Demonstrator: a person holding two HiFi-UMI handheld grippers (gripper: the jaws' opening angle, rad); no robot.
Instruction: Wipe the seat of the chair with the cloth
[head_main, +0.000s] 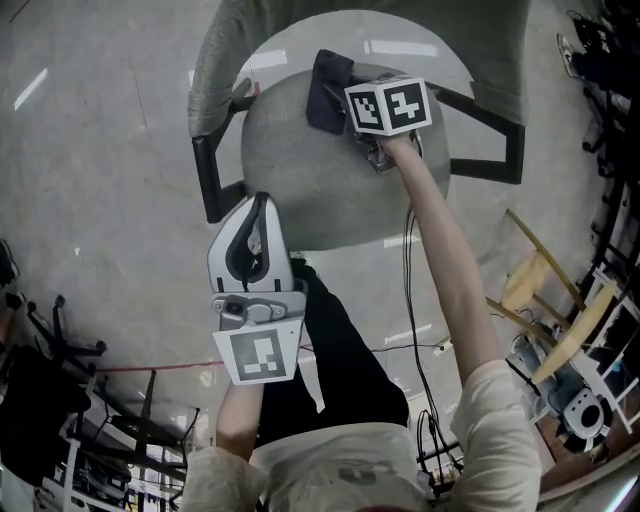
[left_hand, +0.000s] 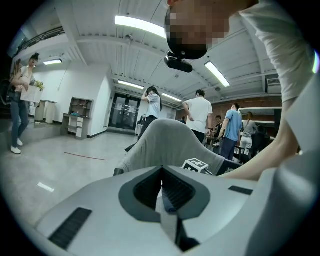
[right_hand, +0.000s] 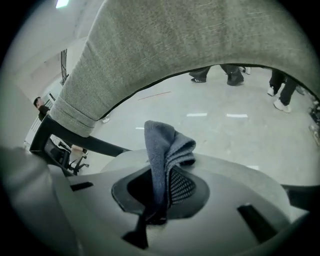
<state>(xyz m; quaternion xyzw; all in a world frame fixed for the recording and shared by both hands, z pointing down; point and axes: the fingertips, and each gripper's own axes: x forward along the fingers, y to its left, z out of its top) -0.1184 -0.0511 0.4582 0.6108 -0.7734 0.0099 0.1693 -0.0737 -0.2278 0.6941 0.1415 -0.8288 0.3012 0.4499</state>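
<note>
The right gripper (right_hand: 161, 192) clamps its fingers on the dark cloth (head_main: 327, 88) at the back of the chair seat (head_main: 300, 190). The left gripper (head_main: 260, 205) hovers near the front edge, fingers closed on nothing. Wiping seems barely begun, with most of the seat left.

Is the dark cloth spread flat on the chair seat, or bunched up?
Bunched up. The dark blue-grey cloth stands in crumpled folds, pinched between the jaws of the right hand-held gripper, over the round grey chair seat.
</note>
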